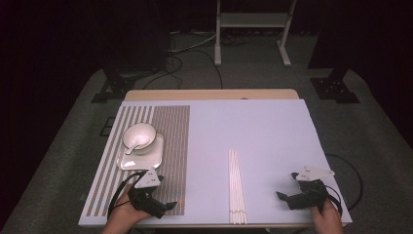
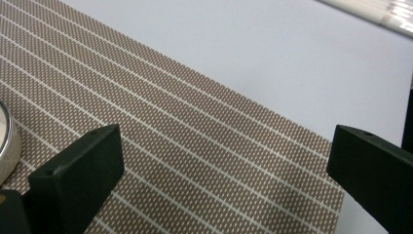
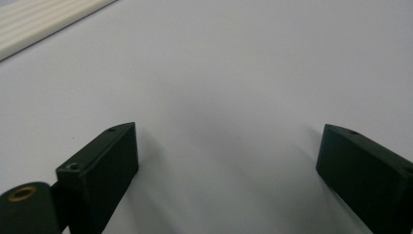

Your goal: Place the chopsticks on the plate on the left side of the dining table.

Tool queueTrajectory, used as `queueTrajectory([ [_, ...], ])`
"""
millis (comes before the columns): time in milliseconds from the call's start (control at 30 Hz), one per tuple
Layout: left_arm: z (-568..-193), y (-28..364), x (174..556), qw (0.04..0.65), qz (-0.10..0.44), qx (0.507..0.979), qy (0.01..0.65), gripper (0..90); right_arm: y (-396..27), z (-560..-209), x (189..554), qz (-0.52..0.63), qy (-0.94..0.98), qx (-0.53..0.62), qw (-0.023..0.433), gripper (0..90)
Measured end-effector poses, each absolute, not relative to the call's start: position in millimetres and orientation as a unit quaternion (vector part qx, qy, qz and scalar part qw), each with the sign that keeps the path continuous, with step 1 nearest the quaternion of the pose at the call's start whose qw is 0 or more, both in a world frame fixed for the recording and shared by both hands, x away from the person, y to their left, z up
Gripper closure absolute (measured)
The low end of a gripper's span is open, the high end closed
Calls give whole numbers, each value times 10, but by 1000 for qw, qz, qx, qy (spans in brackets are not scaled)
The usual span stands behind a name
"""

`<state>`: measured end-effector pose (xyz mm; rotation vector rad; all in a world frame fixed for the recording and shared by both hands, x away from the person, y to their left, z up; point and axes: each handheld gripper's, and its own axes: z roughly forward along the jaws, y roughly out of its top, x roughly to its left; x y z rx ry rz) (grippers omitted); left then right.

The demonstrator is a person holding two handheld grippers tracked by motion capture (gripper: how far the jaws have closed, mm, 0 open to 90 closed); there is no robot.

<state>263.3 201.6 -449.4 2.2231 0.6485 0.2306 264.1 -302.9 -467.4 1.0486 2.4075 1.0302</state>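
Rim of pale square plate (image 2: 6, 141) cut off at left gripper view's edge. Left gripper (image 1: 163, 207) over brown striped woven placemat (image 1: 168, 146), jaws wide, empty. White bowl with spoon (image 1: 140, 138) seen whole from above. Bundle of white chopsticks (image 1: 236, 187) mid-table, between both. Right gripper (image 1: 287, 199) wide, holding nothing, above bare white tabletop (image 1: 263, 126).

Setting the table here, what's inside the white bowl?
A white spoon lies inside the bowl, which sits on a square plate. The plate's centre is covered by the bowl.
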Motion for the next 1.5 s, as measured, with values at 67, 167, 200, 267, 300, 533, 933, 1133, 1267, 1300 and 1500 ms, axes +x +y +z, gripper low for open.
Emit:
queueTrajectory([
  [67, -4479, 2004, 2637, 399, 89, 876, 257, 0, -3030, -4674, 2641, 361, 842, 367, 160, 67],
  [167, -4460, 1980, 2641, 402, 86, 875, 256, 0, -3030, -4674, 2641, 361, 843, 367, 160, 67],
  [200, -4456, 1970, 2644, 402, 85, 876, 254, 0, -3030, -4674, 2641, 361, 842, 367, 160, 67],
  [267, -4449, 1950, 2648, 403, 84, 874, 256, 0, -3030, -4675, 2641, 361, 842, 367, 160, 67],
  [300, -4442, 1941, 2652, 404, 84, 874, 255, 0, -3030, -4675, 2641, 361, 842, 367, 160, 67],
  [533, -4396, 1863, 2669, 414, 82, 871, 250, 0, -3030, -4676, 2639, 362, 842, 367, 160, 67],
  [933, -4317, 1756, 2687, 422, 89, 868, 246, 0, -3030, -4676, 2638, 362, 842, 367, 160, 67],
  [1133, -4293, 1717, 2690, 425, 89, 867, 244, 0, -3030, -4677, 2637, 362, 842, 367, 160, 67],
  [1267, -4280, 1672, 2694, 427, 88, 867, 241, 0, -3030, -4677, 2637, 362, 842, 367, 160, 67],
  [1300, -4280, 1672, 2694, 427, 88, 867, 241, 0, -3030, -4677, 2637, 362, 842, 367, 160, 67],
  [1500, -4260, 1612, 2698, 430, 85, 867, 237, 0, -3030, -4677, 2637, 362, 842, 367, 160, 67],
])
